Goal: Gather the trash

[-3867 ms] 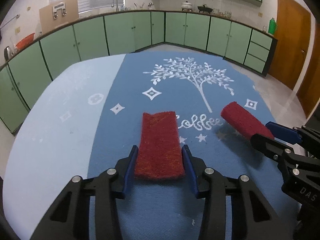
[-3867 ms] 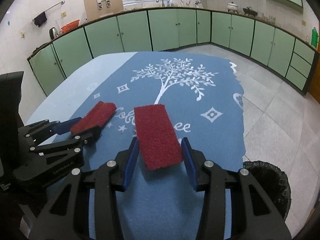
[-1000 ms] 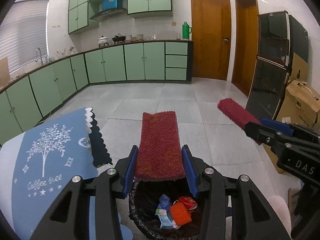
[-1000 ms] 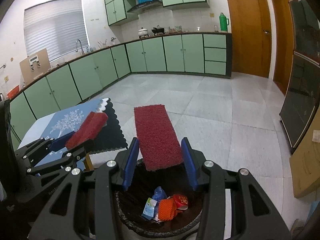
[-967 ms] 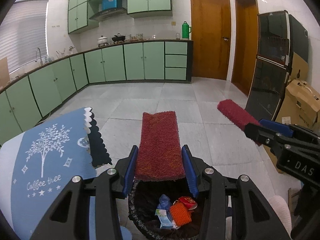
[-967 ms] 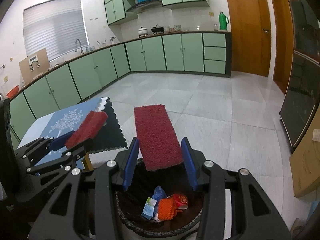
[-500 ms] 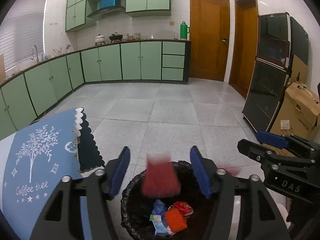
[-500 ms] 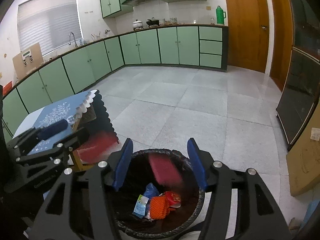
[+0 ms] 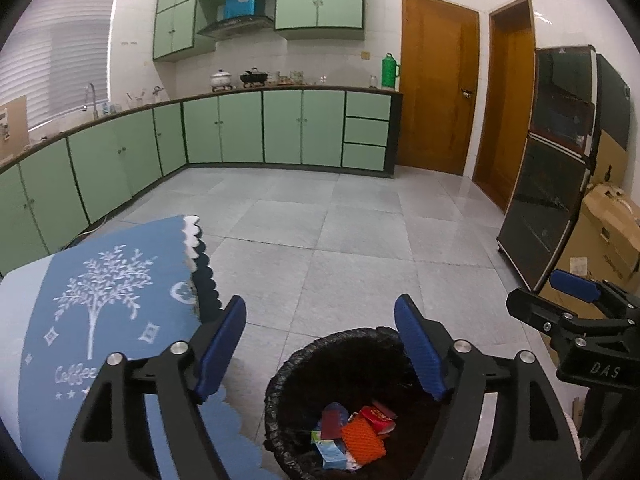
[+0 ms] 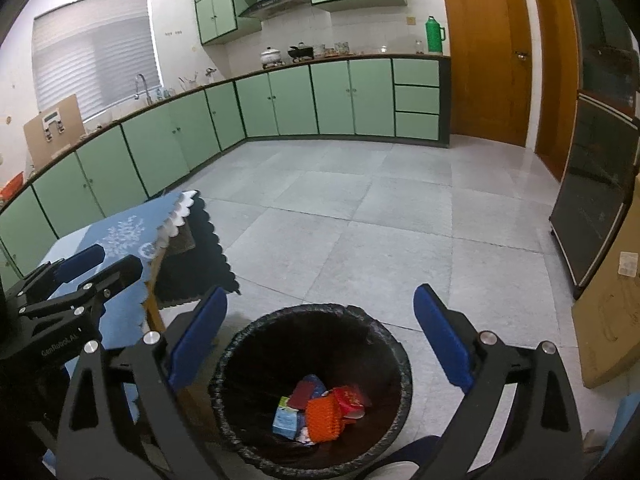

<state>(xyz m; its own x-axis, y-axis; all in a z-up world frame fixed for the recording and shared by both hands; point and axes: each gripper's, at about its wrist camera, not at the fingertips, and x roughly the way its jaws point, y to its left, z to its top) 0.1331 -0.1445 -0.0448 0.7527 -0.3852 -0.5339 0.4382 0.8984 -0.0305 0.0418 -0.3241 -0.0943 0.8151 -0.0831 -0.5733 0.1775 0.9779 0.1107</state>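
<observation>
Both grippers empty above the black-lined round waste bin point(image 10: 236, 344)
Left gripper point(image 9: 320, 344) and right gripper point(image 10: 320, 336): jaws apart, still opening, nothing between; crumpled wrappers point(image 10: 320, 404) lie inside

The bin point(image 10: 400, 364) stands on the floor point(image 10: 400, 220), just right of the table point(image 10: 120, 236); trash point(image 10: 320, 408) lies inside.

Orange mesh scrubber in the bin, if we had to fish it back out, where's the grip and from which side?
Come straight down through the bin's open top: the orange mesh scrubber lies on top of the pile, deep inside the black-lined trash bin. Pinch across its narrower width at the upper free edge, since the blue carton and red packet crowd its sides. Judgement only.
</observation>
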